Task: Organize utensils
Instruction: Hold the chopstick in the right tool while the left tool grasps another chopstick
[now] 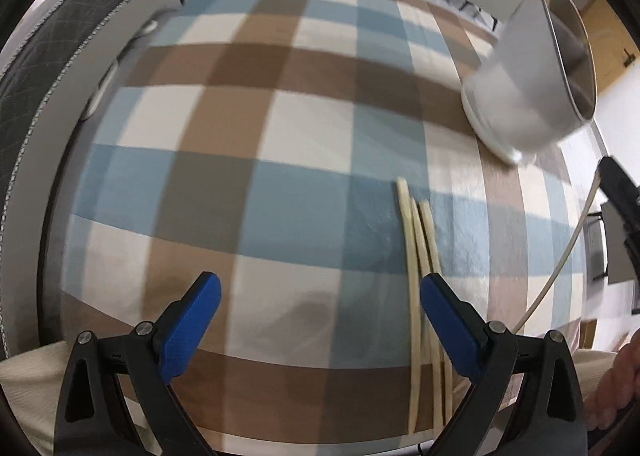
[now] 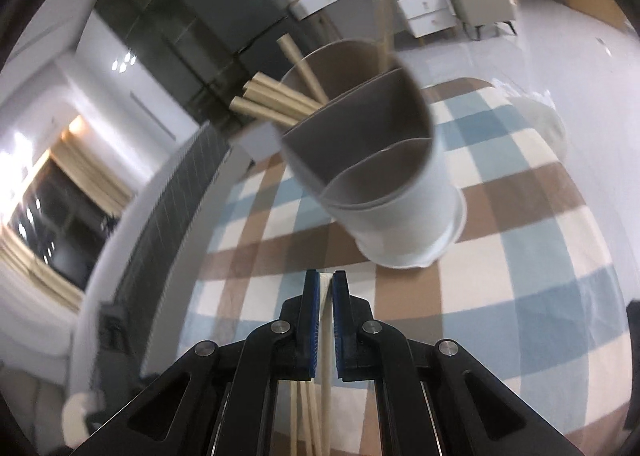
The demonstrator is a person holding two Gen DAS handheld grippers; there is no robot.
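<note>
Nearest the right claw (image 2: pixel 326 288), its blue pads are pressed together on a single pale chopstick (image 2: pixel 327 356) that runs back between them toward the camera. Below and behind that claw, more loose chopsticks (image 2: pixel 306 416) lie on the checked cloth (image 2: pixel 540 256) covering the bench. Just ahead of the claw tips and a little to their right stands the white utensil holder (image 2: pixel 400 212), its mouth split by curved dividers into compartments; the far compartment already carries a bundle of chopsticks (image 2: pixel 276 100) leaning out to the left, and another stick stands at the far rim.

The left claw (image 1: pixel 320 320) hangs with its pads wide apart and nothing between them. Three chopsticks lie on the cloth right at its right-hand finger (image 1: pixel 452 332), passing under it. Far up to the right of this claw sits the holder, and at the right edge the other claw shows with its stick.

The step in hand looks like carrying one chopstick to the holder. Next, the right claw likely needs to tip the stick upright over the far compartment and release; the left should shift right to straddle a stick before closing.
</note>
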